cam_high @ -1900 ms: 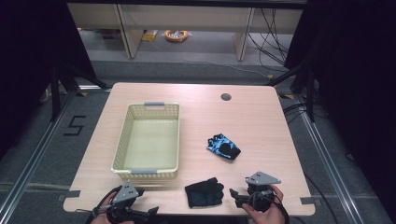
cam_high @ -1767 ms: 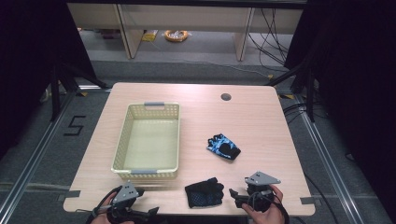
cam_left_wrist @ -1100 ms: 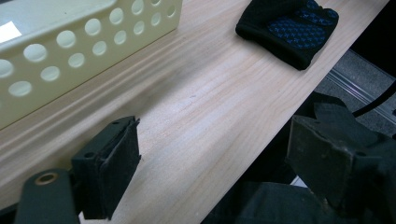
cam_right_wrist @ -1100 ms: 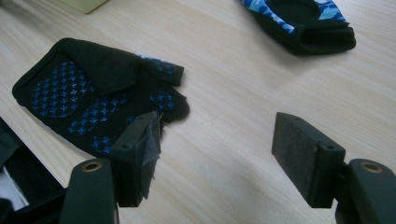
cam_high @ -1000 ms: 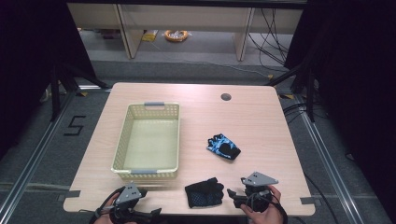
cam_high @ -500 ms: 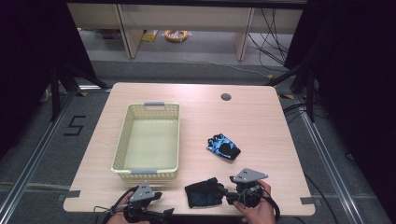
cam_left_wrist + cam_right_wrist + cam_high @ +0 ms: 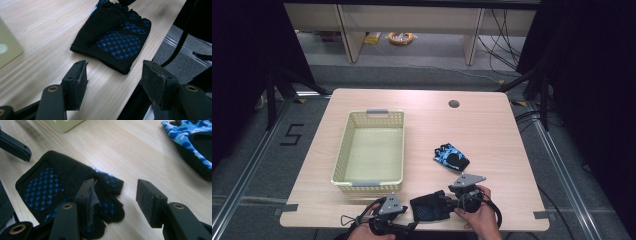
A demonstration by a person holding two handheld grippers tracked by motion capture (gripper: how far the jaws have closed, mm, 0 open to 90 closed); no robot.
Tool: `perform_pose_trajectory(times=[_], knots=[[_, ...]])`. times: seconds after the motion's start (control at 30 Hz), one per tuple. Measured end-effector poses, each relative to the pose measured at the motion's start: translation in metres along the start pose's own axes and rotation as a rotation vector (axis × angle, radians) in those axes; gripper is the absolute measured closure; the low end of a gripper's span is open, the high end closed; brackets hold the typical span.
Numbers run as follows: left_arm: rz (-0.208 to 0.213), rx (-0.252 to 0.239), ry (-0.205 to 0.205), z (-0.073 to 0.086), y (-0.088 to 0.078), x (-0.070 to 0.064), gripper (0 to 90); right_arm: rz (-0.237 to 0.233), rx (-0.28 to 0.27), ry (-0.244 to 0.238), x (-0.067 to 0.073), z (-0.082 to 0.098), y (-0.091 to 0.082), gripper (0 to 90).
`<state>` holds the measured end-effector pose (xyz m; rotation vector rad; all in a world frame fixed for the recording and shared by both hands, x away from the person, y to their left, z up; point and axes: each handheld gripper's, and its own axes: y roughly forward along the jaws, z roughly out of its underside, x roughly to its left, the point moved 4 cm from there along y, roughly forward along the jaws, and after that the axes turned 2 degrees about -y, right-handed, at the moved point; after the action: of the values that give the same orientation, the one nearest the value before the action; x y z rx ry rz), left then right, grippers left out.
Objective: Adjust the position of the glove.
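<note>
A black fingerless glove (image 7: 428, 206) with blue grip dots lies palm up near the table's front edge. My left gripper (image 7: 408, 219) comes at it from the left. Its jaws (image 7: 117, 85) have just been closing and stand open just short of the glove's cuff (image 7: 113, 37), with bare table between them. From the right, my right gripper (image 7: 447, 200) reaches the glove's finger end (image 7: 110, 195). Its jaws (image 7: 117, 200) have also been closing and stand open, with the finger stubs partly between them but not pinched. A blue camouflage glove (image 7: 452, 157) lies farther back on the table.
A pale yellow mesh basket (image 7: 343, 150) stands empty on the left half of the wooden table. A round cable hole (image 7: 454, 104) sits near the far edge. The table's front edge (image 7: 140, 75) runs close beside the black glove. The camouflage glove (image 7: 192, 137) lies just beyond the right gripper.
Both hands have moved inward along the front edge toward the black glove: the left gripper slid right, the right gripper slid left. The gloves and the basket have not moved.
</note>
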<state>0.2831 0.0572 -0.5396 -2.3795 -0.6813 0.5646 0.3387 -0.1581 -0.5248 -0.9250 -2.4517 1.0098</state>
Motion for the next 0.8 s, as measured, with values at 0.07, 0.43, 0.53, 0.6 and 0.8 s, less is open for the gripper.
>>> perform_pose_trajectory(times=[0.07, 0.43, 0.53, 0.6, 0.8], knots=[[-0.017, 0.018, -0.001, -0.001, 0.003, -0.001, 37.4, -0.006, -0.002, -0.001, -0.001, -0.002, 0.003, 51.0], [-0.047, 0.044, 0.099, -0.006, 0.013, -0.006, 44.8, -0.044, 0.065, 0.000, -0.008, -0.002, 0.016, 58.5], [-0.049, 0.026, 0.076, -0.006, 0.015, -0.007, 53.0, -0.043, 0.043, 0.016, -0.009, -0.002, 0.016, 61.4], [-0.051, 0.011, 0.086, -0.006, 0.016, -0.006, 61.2, -0.037, 0.049, 0.004, -0.009, 0.000, 0.015, 69.6], [-0.055, 0.007, 0.125, -0.008, 0.016, -0.008, 77.0, -0.053, 0.031, 0.024, -0.009, 0.003, 0.012, 84.4]])
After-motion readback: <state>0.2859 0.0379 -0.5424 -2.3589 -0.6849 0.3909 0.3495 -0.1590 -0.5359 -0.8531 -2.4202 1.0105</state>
